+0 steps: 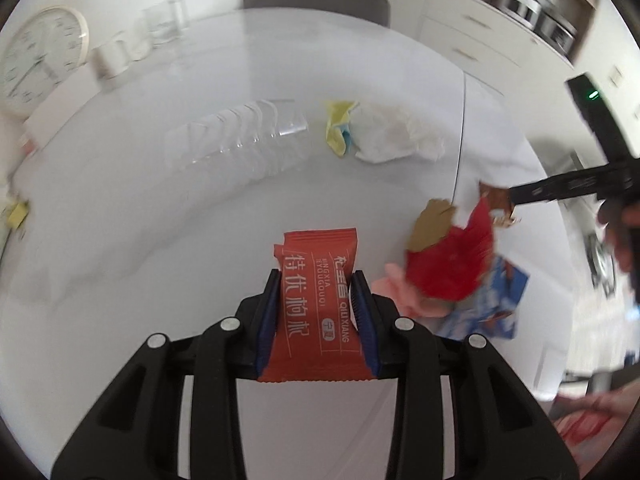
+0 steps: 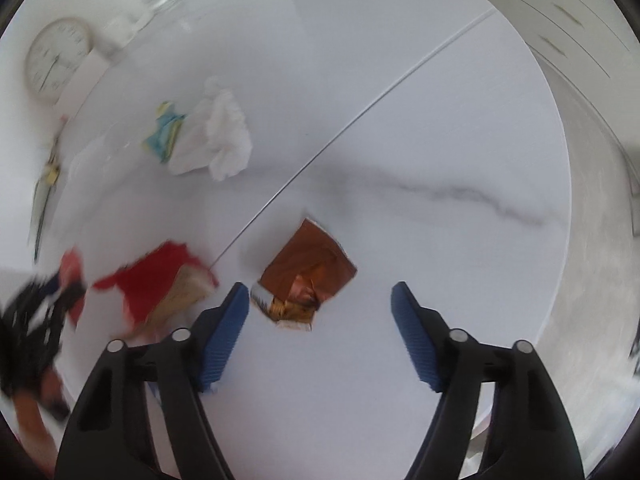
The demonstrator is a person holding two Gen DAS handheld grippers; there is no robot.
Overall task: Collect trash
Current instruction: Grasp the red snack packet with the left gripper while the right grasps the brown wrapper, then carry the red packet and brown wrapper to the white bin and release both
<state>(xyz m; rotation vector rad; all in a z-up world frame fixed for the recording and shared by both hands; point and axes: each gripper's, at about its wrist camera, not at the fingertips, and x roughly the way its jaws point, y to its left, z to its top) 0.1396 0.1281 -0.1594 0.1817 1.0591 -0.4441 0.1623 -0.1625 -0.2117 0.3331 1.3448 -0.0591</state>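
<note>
My left gripper (image 1: pixel 316 276) is shut on an orange-red snack packet (image 1: pixel 318 308) with white print, held above the white table (image 1: pixel 200 240). My right gripper (image 2: pixel 320 292) is open, its jaws wide apart just short of a brown foil wrapper (image 2: pixel 308 276) lying on the table. The right gripper's black body also shows in the left wrist view (image 1: pixel 572 184), above the brown wrapper (image 1: pixel 496 200). A torn red wrapper (image 1: pixel 452 260) (image 2: pixel 156 280), a pink scrap (image 1: pixel 404 292) and a blue packet (image 1: pixel 492 300) lie to the left gripper's right.
A clear plastic bottle (image 1: pixel 244 140) lies on its side mid-table. A crumpled white tissue (image 1: pixel 396 132) (image 2: pixel 216 140) and a yellow-blue wrapper (image 1: pixel 340 128) (image 2: pixel 164 132) lie behind. A round clock (image 1: pixel 40 56), cups and a chair stand at the back. The table edge (image 2: pixel 560 240) curves at the right.
</note>
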